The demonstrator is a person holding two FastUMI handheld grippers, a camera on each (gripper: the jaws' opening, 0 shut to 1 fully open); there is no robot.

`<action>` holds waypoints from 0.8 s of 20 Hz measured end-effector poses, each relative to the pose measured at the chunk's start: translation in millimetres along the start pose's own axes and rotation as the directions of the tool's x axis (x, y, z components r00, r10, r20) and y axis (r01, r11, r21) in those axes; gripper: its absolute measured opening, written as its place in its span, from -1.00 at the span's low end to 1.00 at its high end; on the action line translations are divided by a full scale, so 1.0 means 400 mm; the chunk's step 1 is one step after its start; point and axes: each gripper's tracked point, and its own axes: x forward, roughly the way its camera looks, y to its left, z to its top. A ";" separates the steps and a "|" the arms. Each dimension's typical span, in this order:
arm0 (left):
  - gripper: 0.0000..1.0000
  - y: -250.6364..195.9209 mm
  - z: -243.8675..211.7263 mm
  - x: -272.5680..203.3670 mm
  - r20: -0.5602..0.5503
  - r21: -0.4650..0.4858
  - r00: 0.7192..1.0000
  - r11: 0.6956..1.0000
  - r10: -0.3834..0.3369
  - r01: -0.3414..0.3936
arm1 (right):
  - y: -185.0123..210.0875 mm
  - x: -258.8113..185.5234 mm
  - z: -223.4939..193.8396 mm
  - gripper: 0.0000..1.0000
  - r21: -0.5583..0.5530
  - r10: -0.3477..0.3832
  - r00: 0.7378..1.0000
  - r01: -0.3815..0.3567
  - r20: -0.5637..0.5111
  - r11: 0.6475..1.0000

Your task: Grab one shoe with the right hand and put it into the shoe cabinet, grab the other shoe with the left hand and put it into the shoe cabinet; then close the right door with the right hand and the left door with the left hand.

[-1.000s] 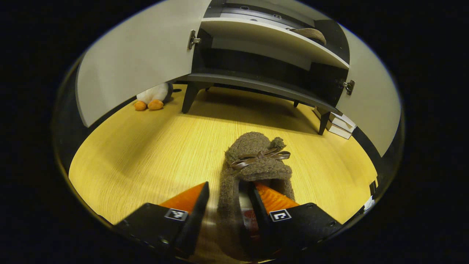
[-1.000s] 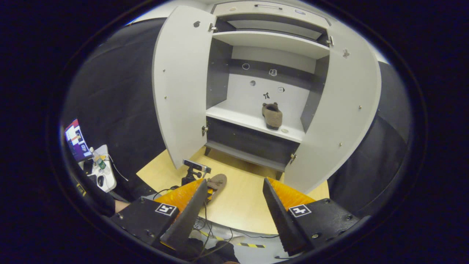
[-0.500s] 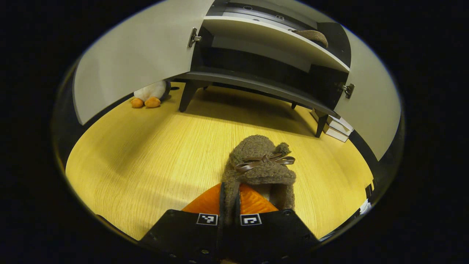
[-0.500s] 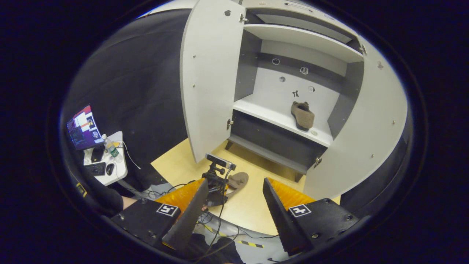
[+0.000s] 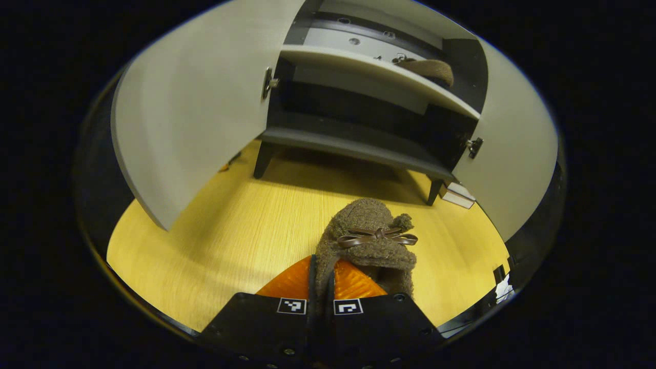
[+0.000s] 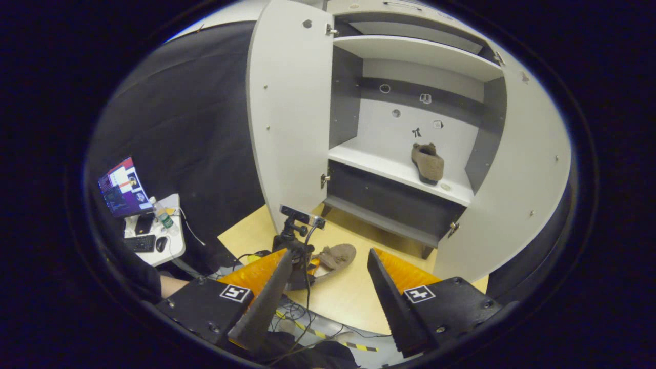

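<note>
Two hand-held grippers, left hand-held gripper (image 5: 321, 287) clenched on shoe (image 5: 371, 241), right hand-held gripper (image 6: 328, 287) released, empty.

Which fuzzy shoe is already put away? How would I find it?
Find the tall grey shoe cabinet with both doors open. On its white middle shelf sits one fuzzy brown shoe, toward the right. Its twin is outside, pinched in the left gripper.

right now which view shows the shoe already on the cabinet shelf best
The right gripper view: the brown shoe lies in full sight from above on the white shelf. The left gripper view, looking from below, catches just its top over the shelf edge.
</note>
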 end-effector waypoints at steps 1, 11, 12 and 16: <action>-0.89 -0.025 0.056 -0.030 0.031 0.000 1.000 1.000 0.002 -0.002 | -0.026 0.004 0.014 0.88 0.003 0.001 1.000 -0.001 0.022 1.000; -0.91 -0.084 0.849 -0.138 0.322 -0.129 0.926 0.978 0.196 -0.162 | -0.285 -0.050 0.135 0.87 0.032 -0.027 0.963 0.019 0.269 0.999; -0.90 -0.071 0.899 -0.105 0.323 -0.117 0.918 0.972 0.231 -0.203 | -0.286 -0.054 0.154 0.90 0.027 -0.016 0.955 0.008 0.298 1.000; -0.91 -0.041 1.003 0.065 0.260 -0.111 0.913 0.949 0.314 -0.294 | -0.327 -0.073 0.180 0.86 -0.006 -0.024 0.932 0.028 0.361 1.000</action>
